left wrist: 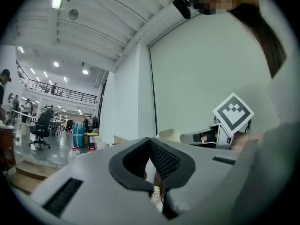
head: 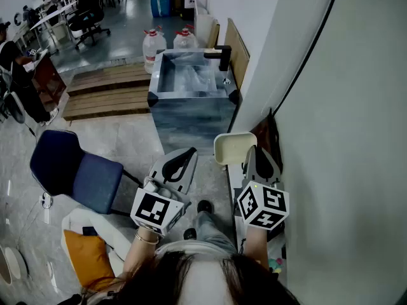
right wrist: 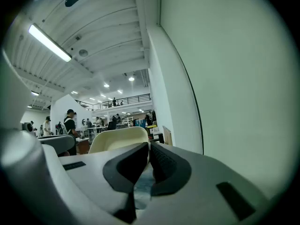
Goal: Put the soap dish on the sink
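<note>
Clamping: soap dish (head: 234,149) rim held by right gripper (head: 251,152).
Soap dish axis: crosswise, hollow up.
Left gripper (head: 188,154): closed, empty.

No word, number or brand name can be read in any view. The only printed signs are black-and-white square markers, which are patterns and not letters. They sit on the left gripper (head: 189,152)'s marker cube (head: 154,210) and on the right gripper (head: 252,150)'s own cube (head: 262,205). The water bottles (head: 152,48) on the floor are too small to show any print.
</note>
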Tool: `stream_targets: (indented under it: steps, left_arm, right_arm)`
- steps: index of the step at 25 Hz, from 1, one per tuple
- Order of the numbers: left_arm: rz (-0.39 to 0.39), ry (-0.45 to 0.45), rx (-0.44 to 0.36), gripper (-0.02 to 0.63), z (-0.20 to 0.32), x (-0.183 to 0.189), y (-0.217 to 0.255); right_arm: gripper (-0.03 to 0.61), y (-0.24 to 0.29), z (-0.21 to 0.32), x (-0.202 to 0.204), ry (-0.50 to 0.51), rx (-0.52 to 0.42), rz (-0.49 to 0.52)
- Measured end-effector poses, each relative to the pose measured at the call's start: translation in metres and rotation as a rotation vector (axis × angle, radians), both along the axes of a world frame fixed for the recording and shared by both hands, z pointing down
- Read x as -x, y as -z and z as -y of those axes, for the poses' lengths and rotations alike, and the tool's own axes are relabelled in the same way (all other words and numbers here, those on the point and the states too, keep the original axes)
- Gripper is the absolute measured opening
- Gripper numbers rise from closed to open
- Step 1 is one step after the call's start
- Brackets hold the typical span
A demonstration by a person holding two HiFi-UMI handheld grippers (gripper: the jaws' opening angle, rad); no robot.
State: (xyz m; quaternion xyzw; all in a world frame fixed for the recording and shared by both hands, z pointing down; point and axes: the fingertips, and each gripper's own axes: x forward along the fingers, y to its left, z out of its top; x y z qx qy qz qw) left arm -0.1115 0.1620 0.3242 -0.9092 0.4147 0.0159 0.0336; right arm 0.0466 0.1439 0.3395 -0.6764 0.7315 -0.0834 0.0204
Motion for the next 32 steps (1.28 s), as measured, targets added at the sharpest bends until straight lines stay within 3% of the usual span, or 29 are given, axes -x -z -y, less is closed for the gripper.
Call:
stream_targets:
  steps: [23, 32]
  left_arm:
    - [0.036, 0.05, 0.05, 0.008, 0.129, -0.04, -0.012]
    - [0.018, 0.028, 0.03, 0.008, 0.168, -0.068, -0.009]
  right_arm:
    - [0.037, -0.02, 0.134, -0.04, 0.035, 0.037, 0.021]
    - [0.037, -0.021, 0.175, -0.062, 0.042, 0.041, 0.03]
